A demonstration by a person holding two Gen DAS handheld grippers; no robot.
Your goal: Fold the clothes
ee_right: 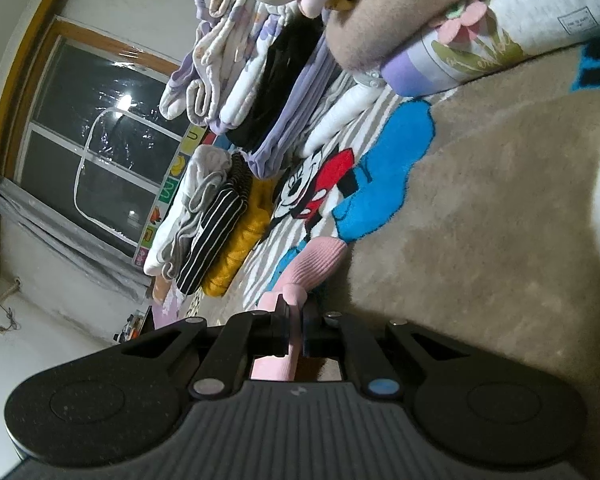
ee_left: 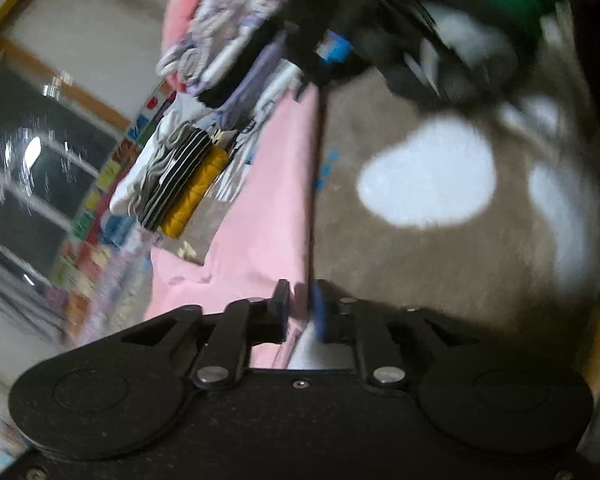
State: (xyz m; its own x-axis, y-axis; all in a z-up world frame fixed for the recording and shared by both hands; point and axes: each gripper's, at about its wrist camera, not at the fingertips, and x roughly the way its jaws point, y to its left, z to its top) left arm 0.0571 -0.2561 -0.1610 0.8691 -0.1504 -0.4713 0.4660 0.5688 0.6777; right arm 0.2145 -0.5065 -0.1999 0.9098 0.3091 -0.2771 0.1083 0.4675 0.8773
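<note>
A pink garment (ee_left: 260, 200) lies stretched over the beige carpet (ee_left: 420, 280), with one straight edge running up from my left gripper (ee_left: 300, 308). The left jaws stand only narrowly apart, and pink cloth fills the gap between them. This view is blurred. In the right wrist view my right gripper (ee_right: 296, 320) is shut on a ribbed pink part of the garment (ee_right: 320, 260), which rises from the jaws and rests on the rug. Both grippers are low, near the floor.
Folded clothes stand in rows at the back: a striped black-and-white piece (ee_right: 216, 236), a mustard one (ee_right: 240, 248), and white and lilac ones (ee_right: 228, 60). A cartoon mouse rug (ee_right: 312, 192) lies ahead. A dark window (ee_right: 100, 140) is at left. A dark blurred shape (ee_left: 420, 40) hangs overhead.
</note>
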